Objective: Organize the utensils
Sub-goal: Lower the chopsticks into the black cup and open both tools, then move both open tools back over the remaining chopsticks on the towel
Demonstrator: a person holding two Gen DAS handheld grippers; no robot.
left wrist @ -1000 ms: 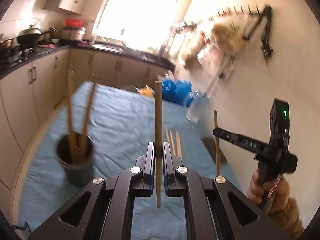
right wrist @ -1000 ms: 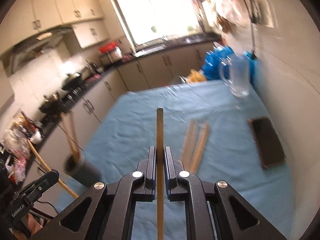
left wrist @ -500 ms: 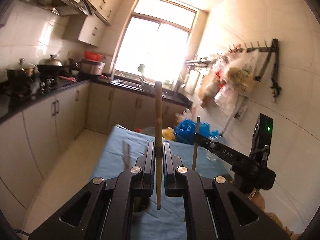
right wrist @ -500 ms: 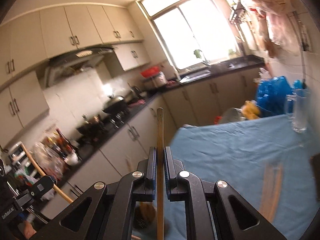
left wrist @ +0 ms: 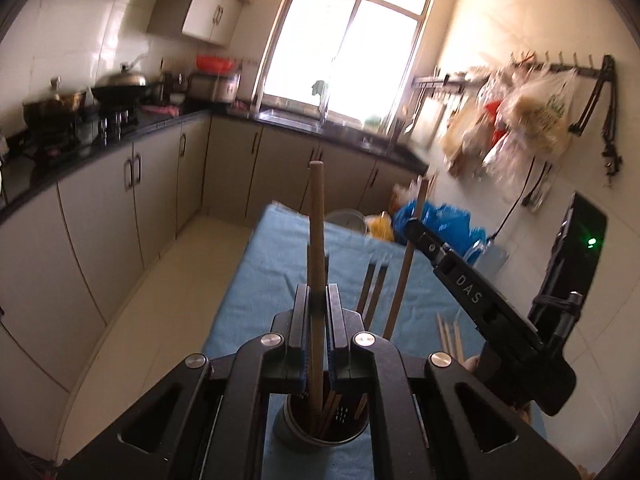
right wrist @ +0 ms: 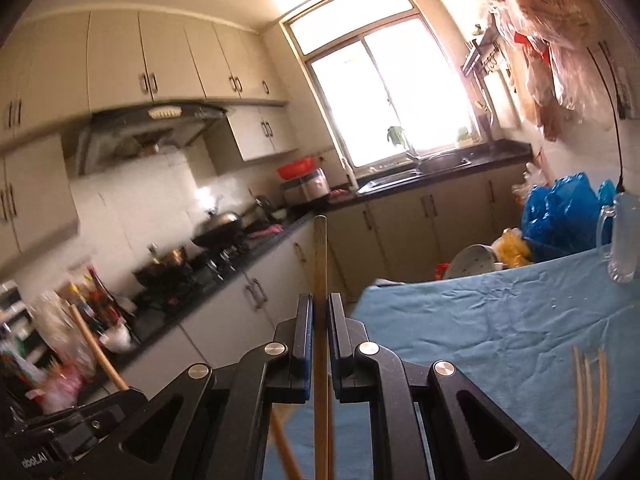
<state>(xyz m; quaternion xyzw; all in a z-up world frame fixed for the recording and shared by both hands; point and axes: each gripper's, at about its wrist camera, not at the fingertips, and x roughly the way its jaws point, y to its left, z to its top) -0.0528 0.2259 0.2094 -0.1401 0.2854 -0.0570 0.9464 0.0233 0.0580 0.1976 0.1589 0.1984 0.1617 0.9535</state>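
Left gripper [left wrist: 316, 340] clamped narrow on a wooden stick [left wrist: 316, 240], stick upright, long axis near vertical, lower end already dipping inside the rim of the dark cup [left wrist: 320, 426] directly below the jaws. Cup stands at the near edge of the table [left wrist: 280, 264], blue cloth over it, and already holds several sticks and a slotted utensil, all leaning toward the right. Right gripper [right wrist: 319, 344] likewise closed tight on a second wooden stick [right wrist: 321, 280], also upright; in the left view that stick [left wrist: 404, 280] slants down toward the cup from the right side, its tip hidden behind the left gripper's body, so cannot tell whether it is in the cup. Judgement: both sticks are lined up over the cup, the left one nearer to seated; what remains is a straight drop along the stick's own axis, then release. Risk: the two sticks and the leaning ones crowding the mouth. A little farther along, toward the table's right edge, loose thin sticks [right wrist: 588, 400] lie flat, long axes running away from the camera, not yet collected. Beyond, at the far right edge, a clear glass mug [right wrist: 620, 240], then blue bags [right wrist: 560, 212] past the far end.
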